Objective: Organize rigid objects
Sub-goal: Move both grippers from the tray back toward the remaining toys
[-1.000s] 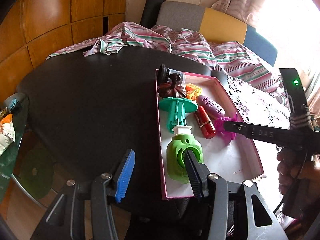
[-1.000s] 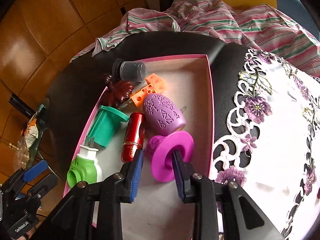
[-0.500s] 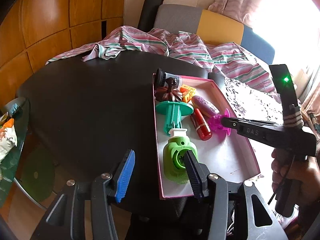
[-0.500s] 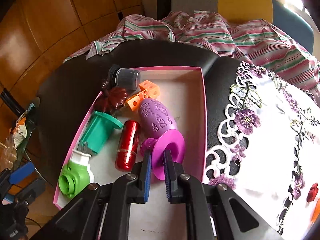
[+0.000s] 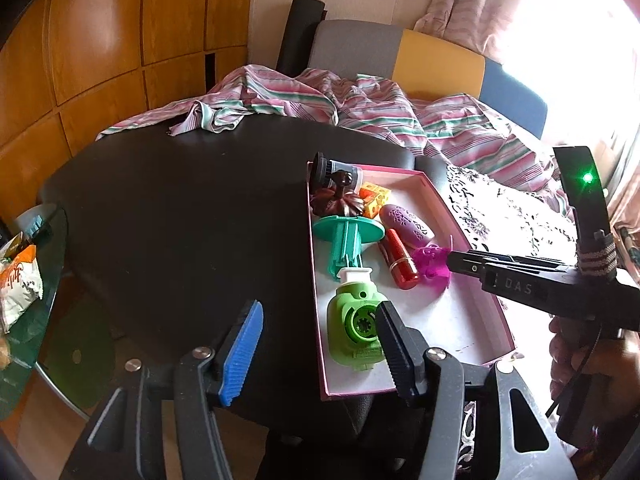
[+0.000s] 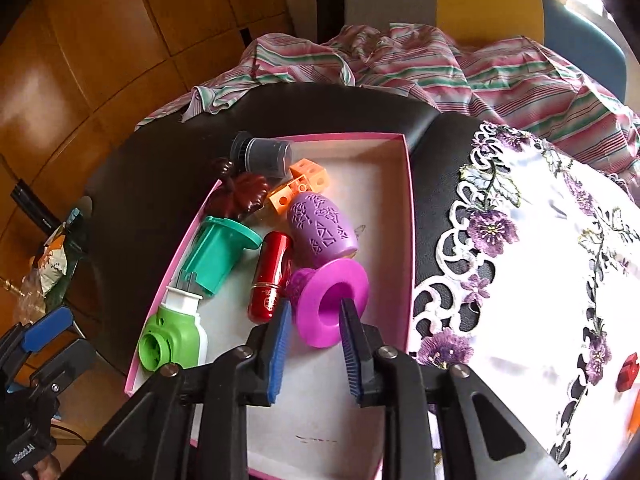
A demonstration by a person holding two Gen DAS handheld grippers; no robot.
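Toys sit piled in a pink box [image 6: 408,208] on the black table [image 5: 180,216], mostly along its left side. From the far end: a grey cap [image 6: 266,156], a dark brown flower thing [image 6: 240,196], an orange block [image 6: 304,184], a purple patterned egg [image 6: 320,224], a teal plunger piece [image 6: 216,256], a red tube [image 6: 270,276] and a green camera-looking toy [image 6: 172,336] nearest the camera.

Right gripper [image 6: 314,324] is at the magenta ring toy [image 6: 328,300], which lies in the box touching the red tube and the egg. Its jaws are opening, with one finger poked into the ring's hole and the other just outside the rim, so the ring wall is between them but not squeezed.

Left gripper [image 5: 320,336] hangs over the near left edge of the box with jaws opening and nothing gripped; its right finger [image 5: 394,344] overlaps the green toy, can't tell if it touches.

Striped cloth [image 5: 360,108] is bunched at the back, and a white floral lace mat [image 6: 540,260] lies right of the box.
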